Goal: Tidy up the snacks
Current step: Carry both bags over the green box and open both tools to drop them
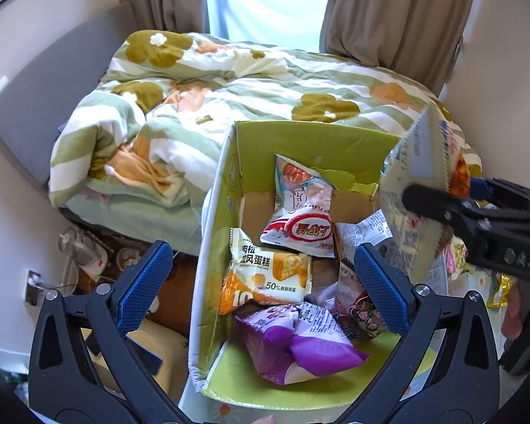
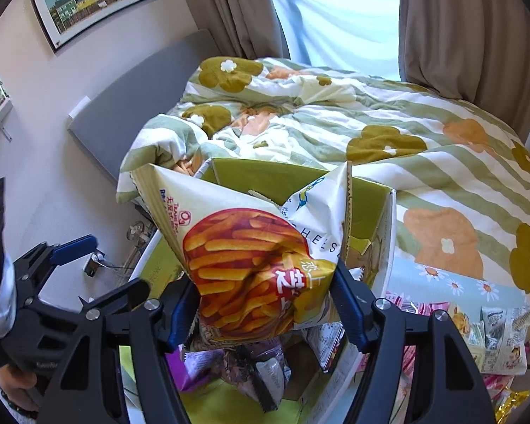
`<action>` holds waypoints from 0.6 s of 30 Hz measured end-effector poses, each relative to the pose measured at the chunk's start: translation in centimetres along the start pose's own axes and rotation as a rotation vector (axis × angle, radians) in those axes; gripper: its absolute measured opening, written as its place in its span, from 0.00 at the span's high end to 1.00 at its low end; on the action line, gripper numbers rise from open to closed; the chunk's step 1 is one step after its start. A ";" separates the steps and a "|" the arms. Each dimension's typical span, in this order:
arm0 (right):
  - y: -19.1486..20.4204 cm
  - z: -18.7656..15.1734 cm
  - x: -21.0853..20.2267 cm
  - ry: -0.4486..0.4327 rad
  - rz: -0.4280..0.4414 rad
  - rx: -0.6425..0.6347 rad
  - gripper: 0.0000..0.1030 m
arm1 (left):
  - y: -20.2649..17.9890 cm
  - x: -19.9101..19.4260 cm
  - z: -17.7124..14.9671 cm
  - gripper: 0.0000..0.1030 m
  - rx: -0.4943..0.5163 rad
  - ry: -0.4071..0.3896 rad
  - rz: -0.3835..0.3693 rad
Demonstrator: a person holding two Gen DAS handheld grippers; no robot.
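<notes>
Right gripper (image 2: 265,304) clamps 1 cheese-stick bag (image 2: 251,261) above the green box (image 1: 300,137); left gripper (image 1: 265,282) gapes wide, holding nothing.

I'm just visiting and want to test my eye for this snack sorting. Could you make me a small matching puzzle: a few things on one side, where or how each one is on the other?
Things:
1. cheese stick bag
2. purple packet
3. orange cake packet
4. left tongs

Place or state:
A. open, holding nothing, above the green box
B. clamped in the right tongs
C. lying at the near end of the box
D. in the box, beside its left wall

Pairs: 1-B, 2-C, 3-D, 4-A
</notes>
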State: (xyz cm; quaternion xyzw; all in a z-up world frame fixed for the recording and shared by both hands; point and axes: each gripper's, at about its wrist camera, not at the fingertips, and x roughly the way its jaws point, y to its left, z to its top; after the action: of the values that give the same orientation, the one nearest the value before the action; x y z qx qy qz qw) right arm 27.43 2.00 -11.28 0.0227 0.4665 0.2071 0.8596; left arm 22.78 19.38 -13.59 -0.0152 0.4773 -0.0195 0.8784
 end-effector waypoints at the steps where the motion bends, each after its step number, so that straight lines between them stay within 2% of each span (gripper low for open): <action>1: 0.0 0.2 0.4 0.004 -0.005 -0.001 0.35 | 0.0 0.0 0.0 0.01 0.001 0.001 0.001; 6: 0.0 1.0 2.1 0.026 -0.016 0.007 0.32 | 0.2 0.5 -0.1 0.01 0.003 0.011 0.000; 8: 0.0 1.0 2.4 0.013 -0.024 0.017 0.21 | 0.3 0.7 -0.3 0.01 0.006 0.017 0.001; 9: 0.0 0.9 2.5 0.012 -0.025 0.021 0.07 | 0.4 0.8 -0.4 0.01 0.009 0.019 0.005; 10: 0.0 0.7 2.4 0.005 -0.025 0.026 0.00 | 0.5 0.9 -0.5 0.01 0.011 0.022 0.010; 18: -0.2 -0.4 1.3 -0.025 -0.036 0.045 0.00 | 0.8 0.6 -1.0 0.01 0.013 0.027 0.010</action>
State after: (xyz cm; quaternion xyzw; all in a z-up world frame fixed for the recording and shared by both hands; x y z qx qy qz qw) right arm 27.82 2.30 -12.59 0.0362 0.4603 0.1809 0.8684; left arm 22.27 20.16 -14.66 -0.0068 0.4890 -0.0182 0.8721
